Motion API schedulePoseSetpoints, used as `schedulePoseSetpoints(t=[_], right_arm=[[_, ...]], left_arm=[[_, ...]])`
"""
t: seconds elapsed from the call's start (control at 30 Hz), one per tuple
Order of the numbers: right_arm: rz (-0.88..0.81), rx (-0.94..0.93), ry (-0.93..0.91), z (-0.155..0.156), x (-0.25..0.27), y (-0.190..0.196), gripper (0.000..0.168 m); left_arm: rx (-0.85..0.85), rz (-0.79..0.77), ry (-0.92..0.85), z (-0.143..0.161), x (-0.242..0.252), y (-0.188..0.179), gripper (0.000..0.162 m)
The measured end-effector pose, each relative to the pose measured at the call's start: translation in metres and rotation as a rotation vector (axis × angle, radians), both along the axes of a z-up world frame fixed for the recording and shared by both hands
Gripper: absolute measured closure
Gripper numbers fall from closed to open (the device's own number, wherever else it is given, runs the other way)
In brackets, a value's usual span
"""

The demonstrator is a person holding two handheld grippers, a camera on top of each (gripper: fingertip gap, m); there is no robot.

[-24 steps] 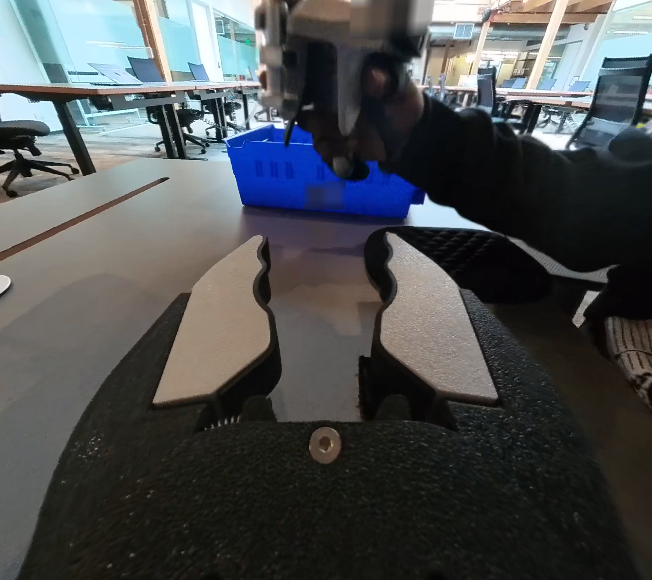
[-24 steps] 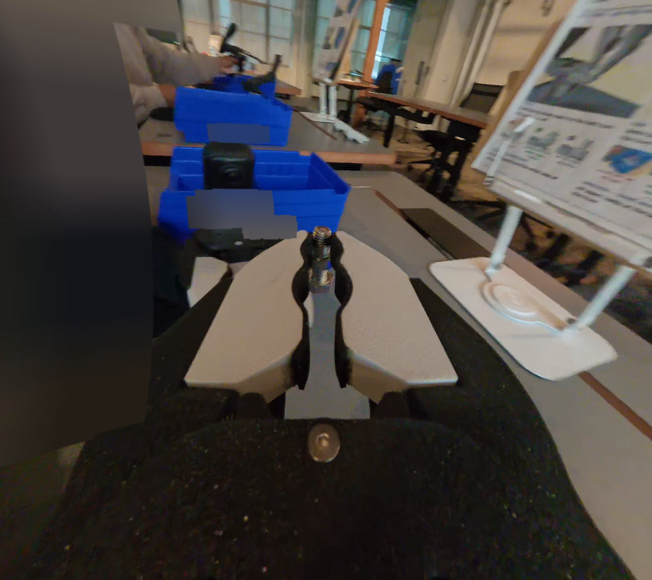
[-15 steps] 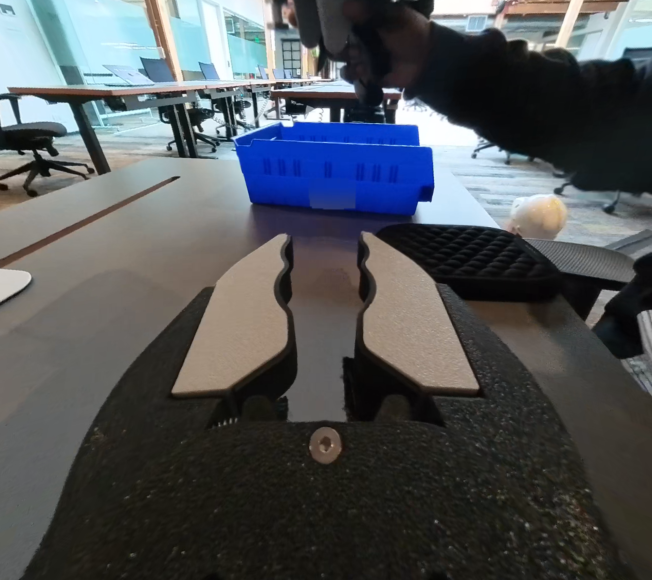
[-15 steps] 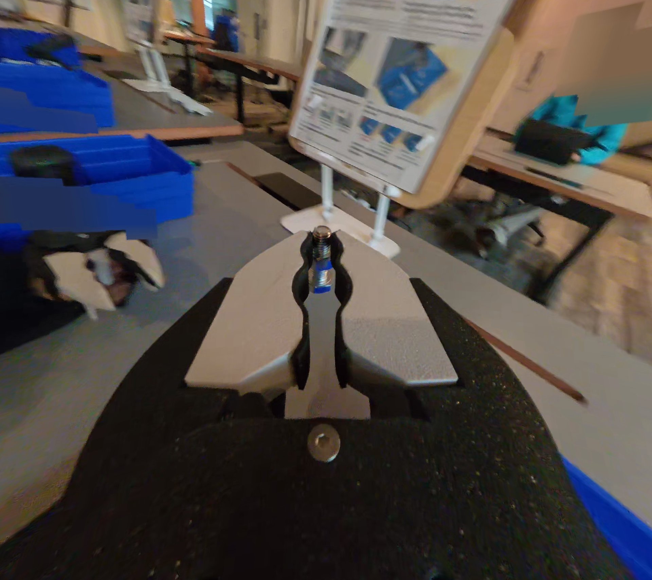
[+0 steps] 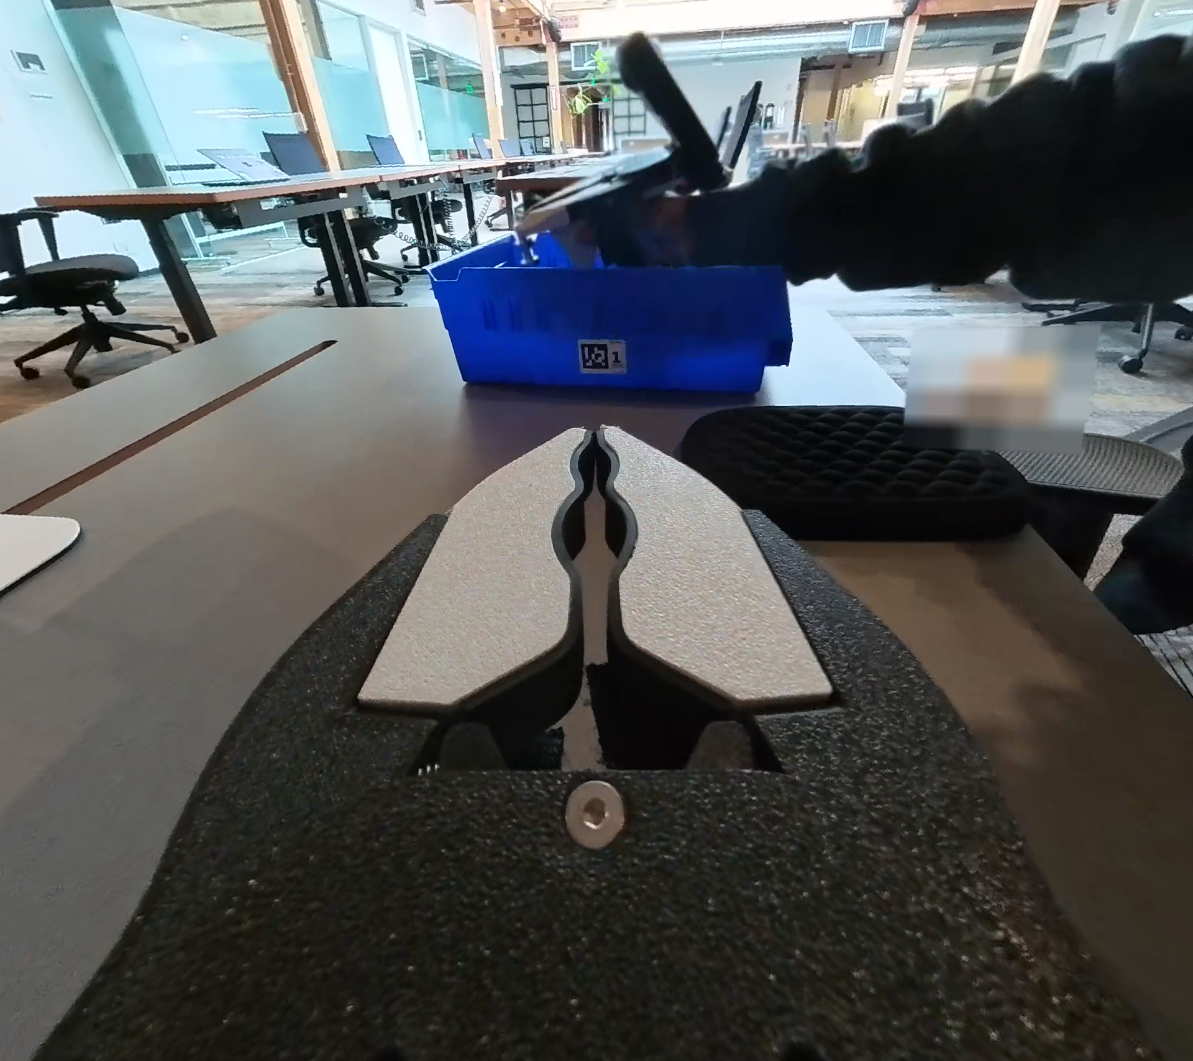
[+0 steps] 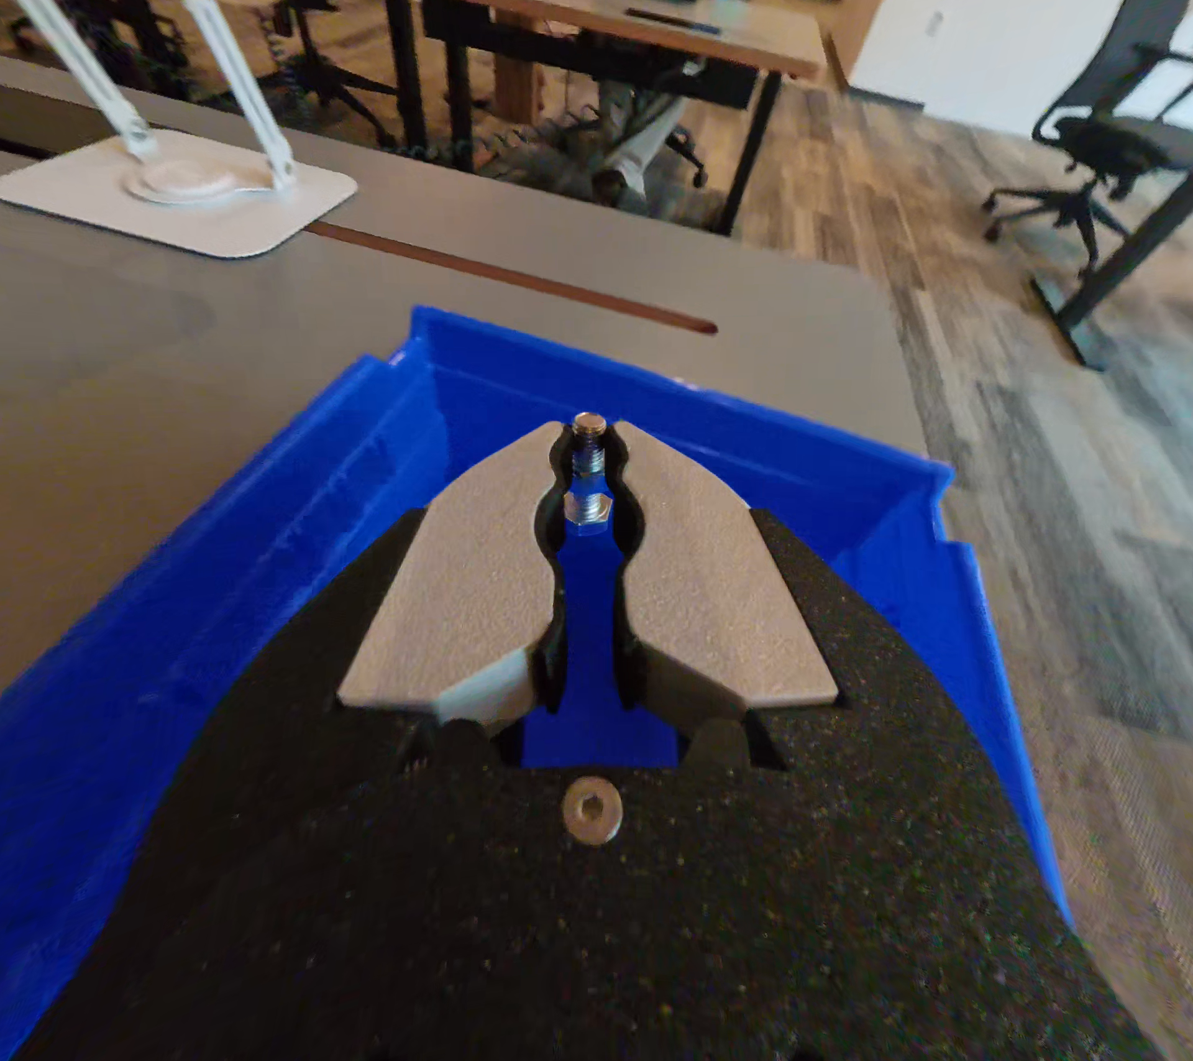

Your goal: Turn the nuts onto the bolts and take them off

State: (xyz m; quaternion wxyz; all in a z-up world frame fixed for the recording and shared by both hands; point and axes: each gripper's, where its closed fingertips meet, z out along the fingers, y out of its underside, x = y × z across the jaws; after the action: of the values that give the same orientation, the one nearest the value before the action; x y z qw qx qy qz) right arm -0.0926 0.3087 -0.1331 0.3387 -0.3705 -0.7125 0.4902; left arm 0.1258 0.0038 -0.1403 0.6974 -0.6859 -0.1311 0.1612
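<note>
My right gripper point(image 6: 589, 439) is shut on a silver bolt point(image 6: 587, 452) with a hex nut point(image 6: 586, 508) threaded on its shank. It holds them over the inside of the blue bin point(image 6: 710, 436). In the left wrist view the right gripper point(image 5: 536, 229) shows blurred, tilted down over the far side of the same blue bin point(image 5: 613, 332), held by a hand in a black sleeve point(image 5: 968, 190). My left gripper point(image 5: 595, 436) is shut and empty, low over the grey table point(image 5: 258, 449) in front of the bin.
A black mesh chair back point(image 5: 852, 474) sits at the table's right edge. A white stand base point(image 6: 174, 190) with a sign board stands on the table left of the bin. A slot point(image 6: 516, 281) runs along the table. Desks and office chairs point(image 6: 1110, 145) stand beyond. Tip to tip, the grippers are about 40 centimetres apart.
My left gripper has closed from open to shut. My right gripper has swung round with the bolt and nut and come down over the blue bin.
</note>
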Motion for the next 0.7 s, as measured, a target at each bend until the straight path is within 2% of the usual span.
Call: schedulePoseSetpoints(t=[0.27, 0.57, 0.7], right_arm=[[-0.115, -0.029, -0.118, -0.051, -0.010, 0.021, 0.159], [-0.123, -0.036, -0.239, -0.078, -0.015, 0.017, 0.159], [-0.121, -0.018, -0.231, -0.082, -0.017, 0.017, 0.159]], left_arm=[[-0.003, -0.019, -0.007, -0.002, 0.001, 0.002, 0.162], [-0.001, -0.019, -0.009, -0.002, 0.001, 0.002, 0.162], [0.003, -0.020, -0.018, -0.002, 0.001, 0.002, 0.162]])
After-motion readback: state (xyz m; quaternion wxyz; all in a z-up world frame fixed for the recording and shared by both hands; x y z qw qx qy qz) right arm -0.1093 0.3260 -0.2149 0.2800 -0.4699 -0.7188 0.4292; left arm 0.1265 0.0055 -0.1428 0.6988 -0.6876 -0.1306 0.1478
